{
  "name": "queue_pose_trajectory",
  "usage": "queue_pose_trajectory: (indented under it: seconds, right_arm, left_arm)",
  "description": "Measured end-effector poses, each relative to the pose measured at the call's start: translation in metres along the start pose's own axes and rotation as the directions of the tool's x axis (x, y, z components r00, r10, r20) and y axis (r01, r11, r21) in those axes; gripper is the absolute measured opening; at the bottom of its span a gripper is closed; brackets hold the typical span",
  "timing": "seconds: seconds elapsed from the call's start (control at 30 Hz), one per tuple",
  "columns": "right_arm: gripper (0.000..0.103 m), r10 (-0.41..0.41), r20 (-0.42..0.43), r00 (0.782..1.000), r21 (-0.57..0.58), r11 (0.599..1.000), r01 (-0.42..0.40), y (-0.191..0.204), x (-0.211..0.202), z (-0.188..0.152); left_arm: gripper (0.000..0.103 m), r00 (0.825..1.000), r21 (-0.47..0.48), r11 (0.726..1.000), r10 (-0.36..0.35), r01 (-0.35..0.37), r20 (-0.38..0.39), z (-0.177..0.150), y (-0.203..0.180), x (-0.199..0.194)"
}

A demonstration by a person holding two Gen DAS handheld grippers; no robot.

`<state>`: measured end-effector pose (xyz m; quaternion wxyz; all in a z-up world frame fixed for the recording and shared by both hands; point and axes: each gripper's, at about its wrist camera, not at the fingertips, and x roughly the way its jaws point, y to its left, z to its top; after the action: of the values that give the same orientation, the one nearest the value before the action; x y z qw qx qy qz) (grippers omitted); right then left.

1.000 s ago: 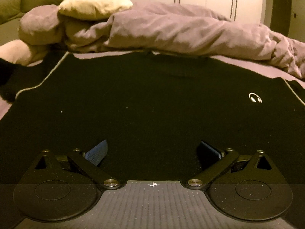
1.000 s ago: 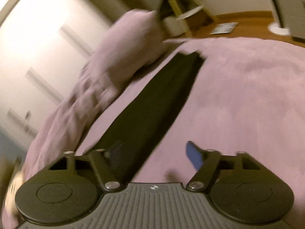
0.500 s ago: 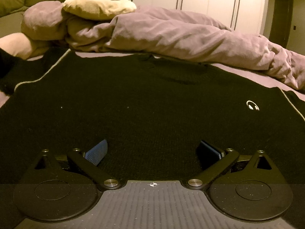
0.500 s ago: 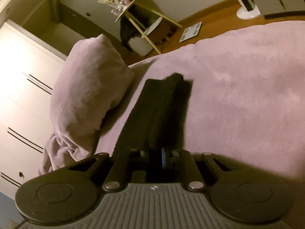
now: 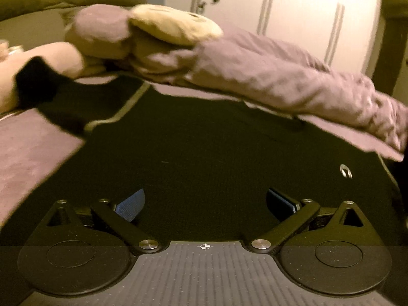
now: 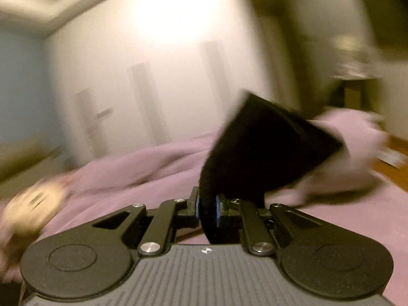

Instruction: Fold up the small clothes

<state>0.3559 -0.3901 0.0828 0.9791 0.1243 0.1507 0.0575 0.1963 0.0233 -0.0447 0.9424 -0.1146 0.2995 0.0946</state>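
A black sweater [image 5: 204, 148] with pale seam piping and a small white logo [image 5: 345, 171] lies flat on the pink bed. Its left sleeve [image 5: 48, 97] stretches to the far left. My left gripper [image 5: 205, 200] is open and empty, low over the sweater's lower body. My right gripper [image 6: 207, 211] is shut on the black right sleeve [image 6: 265, 153] and holds it lifted above the bed; the sleeve end stands up in front of the camera. The right wrist view is blurred by motion.
A bunched mauve duvet [image 5: 267, 74] and a yellow pillow [image 5: 173, 23] lie at the far side of the bed, by white wardrobe doors [image 5: 293, 15]. The pink bed cover [image 6: 357, 216] spreads right of the sleeve. Wooden floor [image 6: 392, 158] shows beyond the bed's edge.
My right gripper closed on the sleeve, then lifted and swung it up and round toward the wardrobe. My left gripper shifted left over the sweater and stayed open.
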Motion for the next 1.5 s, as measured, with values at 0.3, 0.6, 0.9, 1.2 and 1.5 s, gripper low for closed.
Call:
queue_pose_trajectory:
  seconds: [0.3,0.6,0.9,1.2,1.5]
  right_arm:
    - [0.062,0.298,-0.273,0.915,0.270,0.936,-0.225,0.110,0.017,-0.158]
    - [0.061,0.066,-0.191,0.979,0.651,0.755,0.077,-0.025,-0.033,-0.215]
    - [0.043,0.096,-0.065,0.993,0.594,0.803,-0.039,-0.046,-0.028,-0.231]
    - [0.048,0.138,-0.013,0.990,0.603,0.791,-0.102,-0.056,-0.027,-0.239]
    - [0.054,0.159,-0.006,0.987,0.604,0.787,-0.123,-0.058,-0.028,-0.240]
  left_arm:
    - [0.103,0.999,-0.037,0.999,-0.029,0.028,-0.036,0.021,0.063,-0.012]
    - [0.103,0.950,-0.154,0.960,-0.261,0.235,-0.173,0.046,0.008,0.063]
    - [0.103,0.907,-0.271,0.933,-0.313,0.238,-0.282,0.064,-0.058,0.167]
    - [0.091,0.862,-0.485,0.816,-0.459,0.314,-0.214,0.049,-0.064,0.183]
    - [0.017,0.838,-0.565,0.766,-0.499,0.307,-0.222,0.055,-0.058,0.196]
